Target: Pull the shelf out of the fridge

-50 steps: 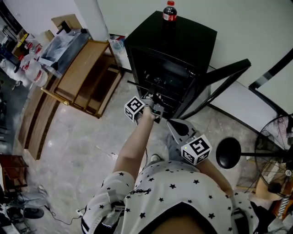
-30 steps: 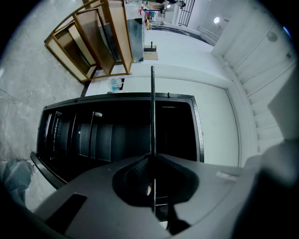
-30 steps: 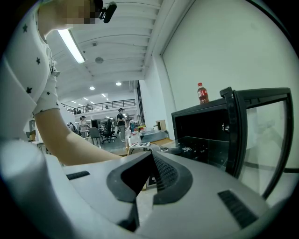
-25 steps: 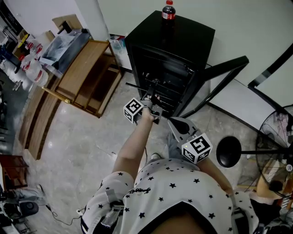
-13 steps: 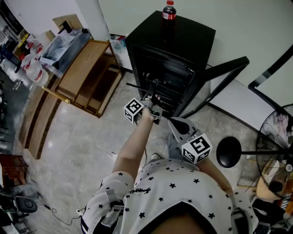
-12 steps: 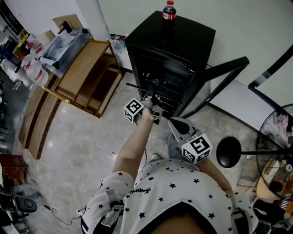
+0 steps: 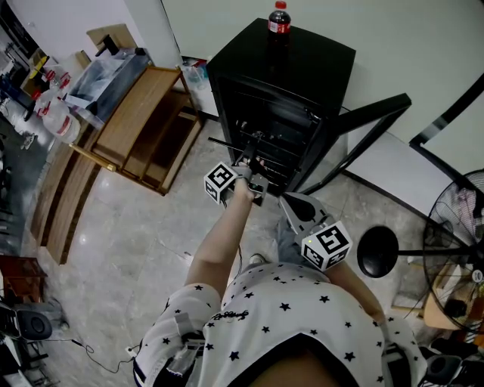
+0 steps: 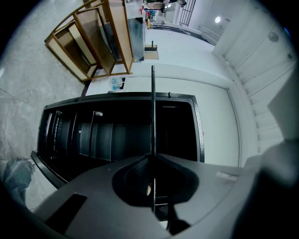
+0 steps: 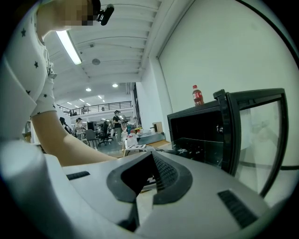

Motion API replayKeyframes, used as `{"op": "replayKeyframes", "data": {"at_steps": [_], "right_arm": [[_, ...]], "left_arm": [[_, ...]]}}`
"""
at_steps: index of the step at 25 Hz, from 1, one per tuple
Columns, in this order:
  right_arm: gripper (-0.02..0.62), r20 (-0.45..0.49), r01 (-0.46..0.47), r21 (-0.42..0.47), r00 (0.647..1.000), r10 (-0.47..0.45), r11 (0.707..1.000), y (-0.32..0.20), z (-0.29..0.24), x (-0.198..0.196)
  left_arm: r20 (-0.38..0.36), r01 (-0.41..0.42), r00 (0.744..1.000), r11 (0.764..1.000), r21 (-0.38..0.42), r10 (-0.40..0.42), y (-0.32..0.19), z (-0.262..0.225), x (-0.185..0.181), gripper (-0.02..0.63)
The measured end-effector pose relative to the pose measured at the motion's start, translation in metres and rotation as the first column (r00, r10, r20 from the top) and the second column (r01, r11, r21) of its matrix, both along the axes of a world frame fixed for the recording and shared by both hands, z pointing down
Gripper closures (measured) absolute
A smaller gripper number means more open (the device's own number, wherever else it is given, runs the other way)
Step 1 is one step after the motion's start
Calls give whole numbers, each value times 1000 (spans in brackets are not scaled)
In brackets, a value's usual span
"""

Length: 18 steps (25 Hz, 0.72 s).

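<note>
The black fridge (image 7: 302, 60) stands with its door (image 7: 370, 119) swung open to the right. A thin wire shelf (image 7: 231, 141) sticks out of its dark inside. My left gripper (image 7: 249, 166) is stretched to the fridge front and shut on the shelf's front wire. In the left gripper view that wire (image 8: 153, 107) runs straight between the shut jaws of the left gripper (image 8: 153, 158). My right gripper (image 7: 287, 200) hangs back in front of the door, close to my body. Nothing is between the shut jaws of the right gripper (image 9: 152, 153).
A cola bottle (image 7: 280, 19) stands on the fridge top. A wooden rack (image 7: 147, 125) lies on the floor to the left. A fan (image 7: 457, 227) and a round black base (image 7: 376, 253) are at the right. Clutter lines the far left wall.
</note>
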State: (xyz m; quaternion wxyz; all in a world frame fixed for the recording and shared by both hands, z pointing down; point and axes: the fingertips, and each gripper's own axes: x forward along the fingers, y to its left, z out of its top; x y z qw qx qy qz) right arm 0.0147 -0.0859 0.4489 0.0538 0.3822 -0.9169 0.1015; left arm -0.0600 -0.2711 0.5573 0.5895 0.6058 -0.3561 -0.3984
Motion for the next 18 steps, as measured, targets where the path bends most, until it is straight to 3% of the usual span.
{"op": "replayKeyframes", "data": {"at_steps": [18], "right_arm": [[603, -11, 21, -3, 1000, -21, 1000, 1, 1, -5]], "left_arm": [[-4, -8, 1000, 1000, -2, 8, -1, -1, 0, 584]]}}
